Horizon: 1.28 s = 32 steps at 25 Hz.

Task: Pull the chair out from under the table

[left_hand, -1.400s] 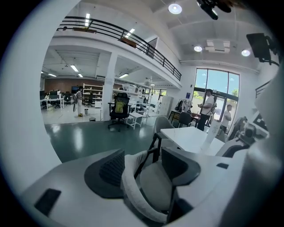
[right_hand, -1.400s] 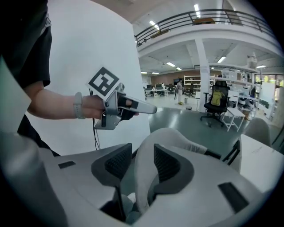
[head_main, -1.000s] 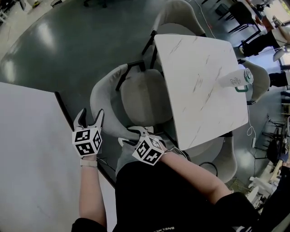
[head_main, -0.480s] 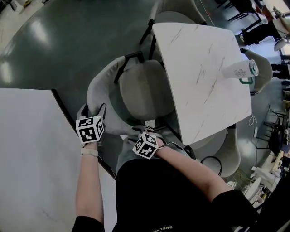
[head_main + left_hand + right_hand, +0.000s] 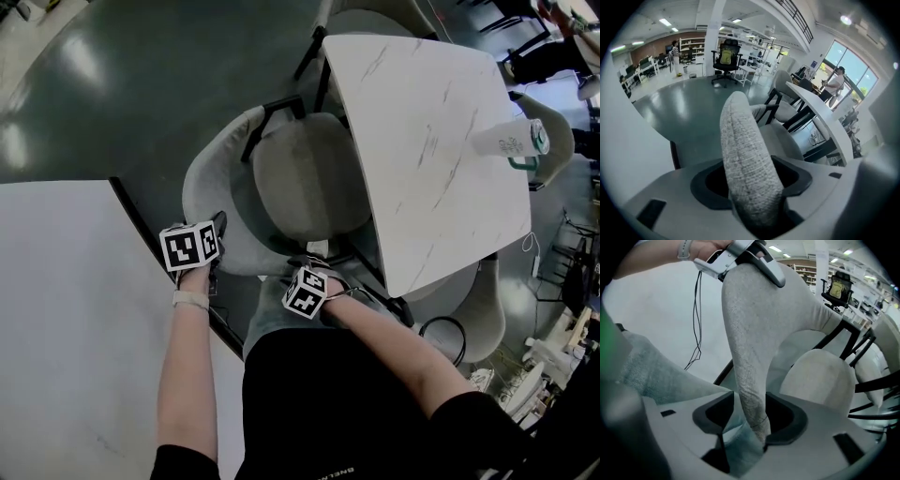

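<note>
A grey fabric chair (image 5: 305, 183) stands with its seat partly under the white marble table (image 5: 422, 141). Its curved backrest (image 5: 202, 187) faces me. My left gripper (image 5: 212, 229) straddles the backrest rim (image 5: 743, 140) on the left. Its jaws have just been closing, with dark gaps still beside the rim. My right gripper (image 5: 317, 265) straddles the near right part of the backrest (image 5: 750, 333). Its jaws have opened a little wider, and the fabric edge runs down between them. In the right gripper view the left gripper (image 5: 745, 258) shows on top of the rim.
A white cup with a green lid (image 5: 511, 141) lies on the table's far right. A second white table (image 5: 66, 309) sits close at my left. More grey chairs (image 5: 361, 19) (image 5: 483, 319) surround the marble table. A black cable (image 5: 441, 333) loops on the dark floor.
Both grippers have come down onto the chair's backrest and tilted more steeply, so the rim now sits between each pair of jaws. The chair has not moved.
</note>
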{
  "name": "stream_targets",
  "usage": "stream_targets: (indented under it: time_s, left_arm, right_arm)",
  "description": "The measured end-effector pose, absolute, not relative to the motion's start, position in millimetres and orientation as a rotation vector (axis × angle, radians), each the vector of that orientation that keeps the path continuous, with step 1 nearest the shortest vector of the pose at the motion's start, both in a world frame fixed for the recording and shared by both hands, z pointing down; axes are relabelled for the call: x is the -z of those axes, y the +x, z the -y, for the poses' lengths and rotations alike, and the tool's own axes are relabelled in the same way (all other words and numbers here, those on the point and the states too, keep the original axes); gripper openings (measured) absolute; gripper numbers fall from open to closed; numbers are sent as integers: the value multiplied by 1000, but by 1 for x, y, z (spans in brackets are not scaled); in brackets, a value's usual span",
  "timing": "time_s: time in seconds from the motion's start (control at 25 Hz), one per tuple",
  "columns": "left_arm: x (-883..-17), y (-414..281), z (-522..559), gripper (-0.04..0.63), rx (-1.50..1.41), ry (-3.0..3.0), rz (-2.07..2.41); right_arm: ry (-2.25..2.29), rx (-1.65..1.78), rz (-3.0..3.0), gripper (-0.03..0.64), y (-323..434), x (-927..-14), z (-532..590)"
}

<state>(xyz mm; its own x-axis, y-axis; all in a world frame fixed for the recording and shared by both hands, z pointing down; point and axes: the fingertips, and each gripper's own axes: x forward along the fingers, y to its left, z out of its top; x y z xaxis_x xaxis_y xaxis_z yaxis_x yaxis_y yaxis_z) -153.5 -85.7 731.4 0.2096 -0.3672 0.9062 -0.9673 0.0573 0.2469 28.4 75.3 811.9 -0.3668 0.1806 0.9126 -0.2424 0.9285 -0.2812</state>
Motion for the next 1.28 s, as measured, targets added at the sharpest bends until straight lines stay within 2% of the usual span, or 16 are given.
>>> stream_targets:
  time_s: [0.12, 0.28, 0.44, 1.28]
  left_arm:
    - [-734, -152, 86, 216, -828, 1486, 1334]
    - [-736, -152, 86, 206, -815, 1480, 1340]
    - [-737, -154, 84, 190, -826, 1460, 1356]
    - [-733, -181, 55, 149, -673, 1346, 1464]
  right_arm:
    - [47, -443, 1869, 218, 33, -824, -79]
    - [65, -454, 1846, 215, 38, -832, -81]
    - [100, -427, 1819, 163, 40, -836, -77]
    - [169, -461, 1733, 149, 31, -837, -73]
